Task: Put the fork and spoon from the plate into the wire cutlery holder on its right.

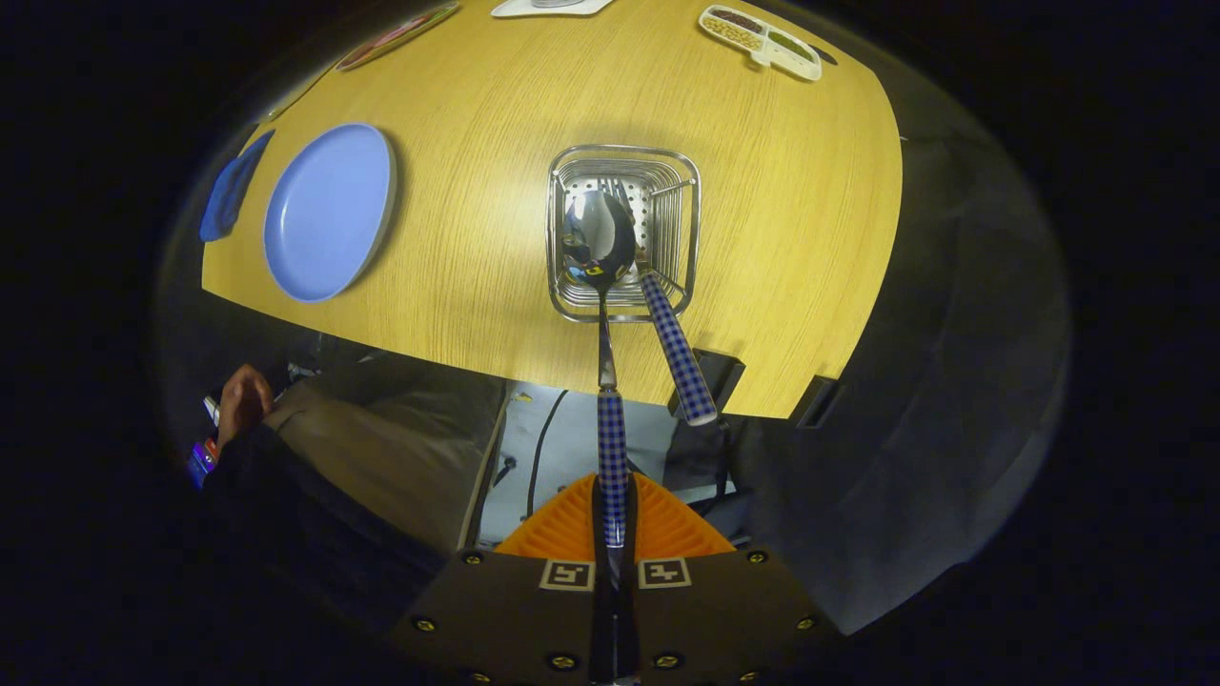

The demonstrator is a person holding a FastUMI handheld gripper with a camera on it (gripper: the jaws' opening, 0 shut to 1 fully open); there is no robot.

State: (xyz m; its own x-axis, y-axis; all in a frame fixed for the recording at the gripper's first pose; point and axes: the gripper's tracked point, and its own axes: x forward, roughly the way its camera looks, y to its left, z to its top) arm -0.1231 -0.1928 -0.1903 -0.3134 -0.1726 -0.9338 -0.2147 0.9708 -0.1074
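I look straight down on the wooden table (496,114). My gripper (612,514) is shut on the checked handle of the spoon (602,286), which hangs bowl-first over the wire cutlery holder (621,229). The spoon's shiny bowl is at the holder's open mouth, towards its left side. The fork (672,343) stands in the holder, its tines down inside and its checked handle leaning out over the near rim, just right of the spoon. The blue plate (329,211) lies bare to the holder's left.
A blue cloth (232,188) lies left of the plate. A divided white snack tray (761,40) and other flat dishes sit at the table's far side. A person's hand (240,400) and sleeve are below the table's near edge, by cables on the floor.
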